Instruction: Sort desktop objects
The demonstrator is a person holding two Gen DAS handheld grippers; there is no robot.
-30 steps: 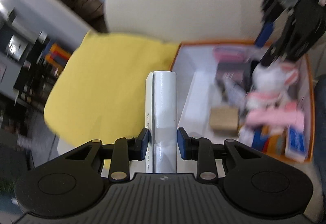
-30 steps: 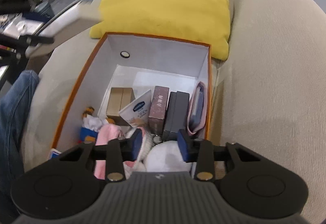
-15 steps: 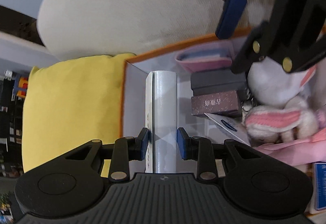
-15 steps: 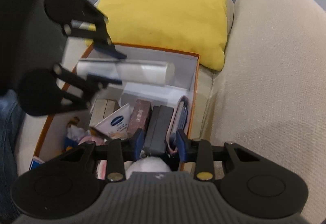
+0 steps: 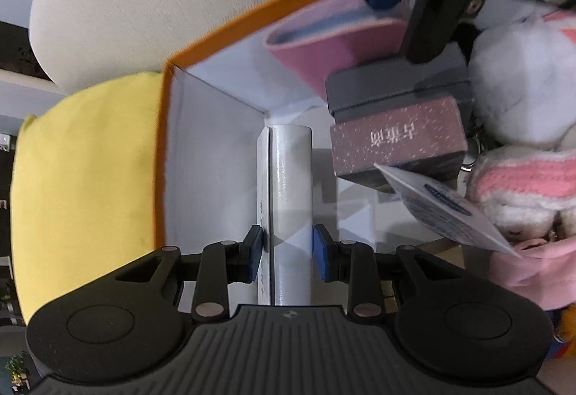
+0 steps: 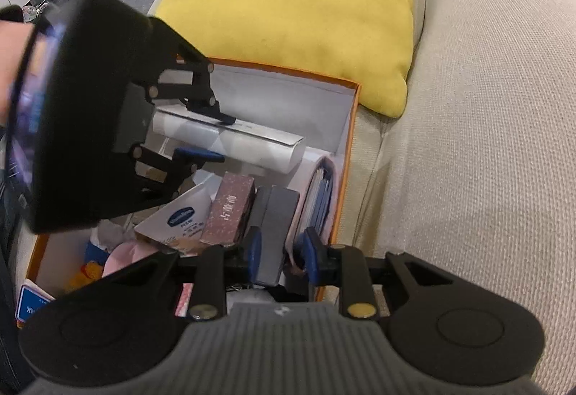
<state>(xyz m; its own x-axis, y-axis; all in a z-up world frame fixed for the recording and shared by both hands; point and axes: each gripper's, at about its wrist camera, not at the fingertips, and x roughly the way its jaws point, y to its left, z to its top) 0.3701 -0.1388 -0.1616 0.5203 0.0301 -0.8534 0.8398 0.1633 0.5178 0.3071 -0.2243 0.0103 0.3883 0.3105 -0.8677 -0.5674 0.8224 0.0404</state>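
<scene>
My left claw (image 5: 287,248) held the white tube-shaped case (image 5: 291,193) firmly, pads pressed on both its sides. The case's long axis ran straight ahead from the claw, its far end toward the inner corner of the orange-rimmed box (image 5: 163,157), at centre frame, over bare white floor. To its right stood a speckled maroon box (image 5: 396,146) with Chinese characters I could not read, a dark grey case (image 5: 396,89), and a plush toy (image 5: 522,85). My right claw (image 6: 282,256) sat at lower centre, narrowly open astride the grey case's end; grip uncertain. A white packet (image 6: 180,220) bore a blue oval logo, unreadable.
</scene>
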